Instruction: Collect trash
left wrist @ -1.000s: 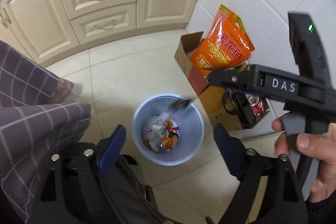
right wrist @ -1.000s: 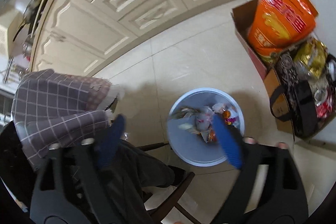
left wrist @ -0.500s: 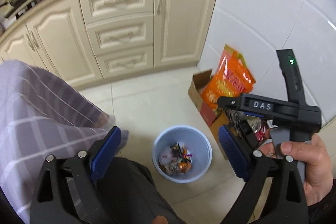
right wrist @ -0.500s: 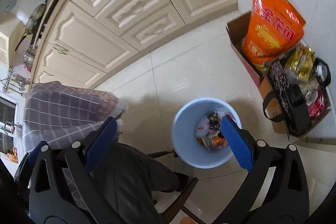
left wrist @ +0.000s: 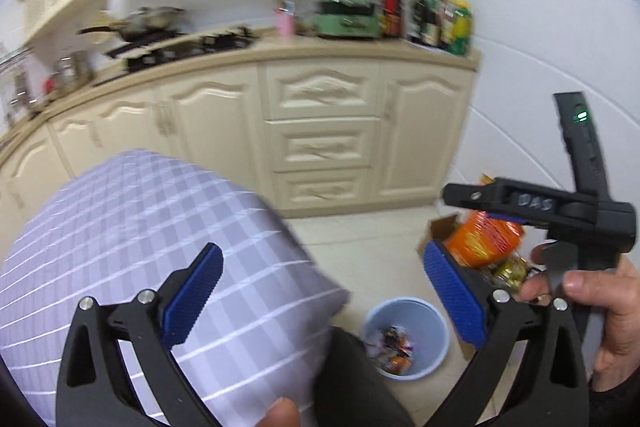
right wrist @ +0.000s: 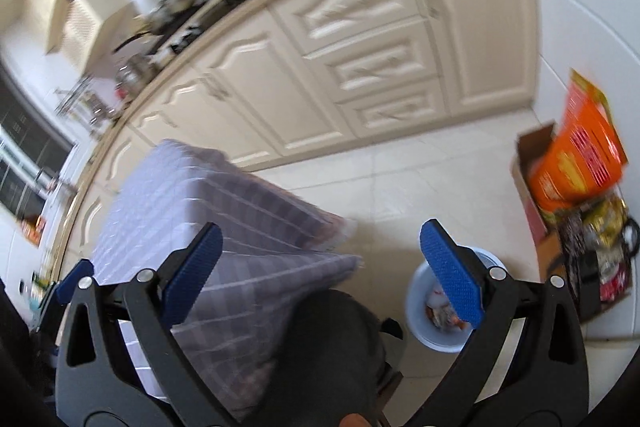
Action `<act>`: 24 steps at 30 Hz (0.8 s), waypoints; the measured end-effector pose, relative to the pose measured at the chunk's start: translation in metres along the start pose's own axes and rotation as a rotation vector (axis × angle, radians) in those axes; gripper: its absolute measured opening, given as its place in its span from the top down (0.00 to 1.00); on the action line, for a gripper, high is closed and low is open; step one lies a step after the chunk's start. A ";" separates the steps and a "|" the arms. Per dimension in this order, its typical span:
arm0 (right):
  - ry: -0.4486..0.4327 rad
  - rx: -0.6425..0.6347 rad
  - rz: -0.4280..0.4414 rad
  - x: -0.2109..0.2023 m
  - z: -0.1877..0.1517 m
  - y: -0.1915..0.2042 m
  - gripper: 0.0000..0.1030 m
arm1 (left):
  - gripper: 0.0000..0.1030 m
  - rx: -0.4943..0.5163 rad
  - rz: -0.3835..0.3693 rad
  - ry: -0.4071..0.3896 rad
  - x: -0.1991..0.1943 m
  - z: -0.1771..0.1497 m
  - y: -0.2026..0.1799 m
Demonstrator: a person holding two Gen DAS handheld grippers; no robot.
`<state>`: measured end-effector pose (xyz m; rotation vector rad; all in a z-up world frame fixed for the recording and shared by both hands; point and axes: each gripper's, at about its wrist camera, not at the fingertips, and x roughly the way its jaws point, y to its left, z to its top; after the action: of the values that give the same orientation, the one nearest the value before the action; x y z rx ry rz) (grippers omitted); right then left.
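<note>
A light blue trash bin (left wrist: 406, 337) stands on the tiled floor with colourful wrappers inside; it also shows in the right wrist view (right wrist: 440, 311), partly behind a finger. My left gripper (left wrist: 324, 295) is open and empty, raised well above the bin. My right gripper (right wrist: 320, 275) is open and empty too. In the left wrist view the right gripper's black body (left wrist: 560, 211) is held in a hand at the right. No trash is held.
A table with a checked purple cloth (left wrist: 132, 247) fills the lower left. A cardboard box with an orange bag (left wrist: 484, 239) stands by the white wall, right of the bin. Cream cabinets (left wrist: 320, 143) and a cluttered counter (left wrist: 352, 43) lie ahead.
Both grippers have lifted and tilted up from looking down into the bin. The bin now sits low in both views and the counter has come into sight.
</note>
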<state>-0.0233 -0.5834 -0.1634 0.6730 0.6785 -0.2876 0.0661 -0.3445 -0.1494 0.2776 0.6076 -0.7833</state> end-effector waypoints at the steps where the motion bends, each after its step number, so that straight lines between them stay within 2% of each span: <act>1: -0.003 -0.020 0.011 -0.002 0.001 0.012 0.06 | 0.05 -0.011 0.022 -0.009 -0.008 0.000 0.010; 8: -0.044 -0.222 0.122 -0.016 0.001 0.135 0.06 | 0.05 -0.119 0.204 -0.085 -0.071 0.000 0.086; 15: -0.116 -0.396 0.163 -0.029 -0.018 0.241 0.06 | 0.05 -0.221 0.405 -0.172 -0.141 -0.002 0.150; 18: -0.140 -0.442 0.175 -0.037 -0.027 0.269 0.06 | 0.05 -0.260 0.478 -0.208 -0.170 -0.005 0.170; 24: -0.209 -0.513 0.187 -0.060 -0.041 0.312 0.06 | 0.05 -0.328 0.565 -0.273 -0.222 -0.013 0.199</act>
<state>0.0527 -0.3192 0.0010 0.2074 0.4570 -0.0047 0.0835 -0.0747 -0.0226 0.0300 0.3614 -0.1642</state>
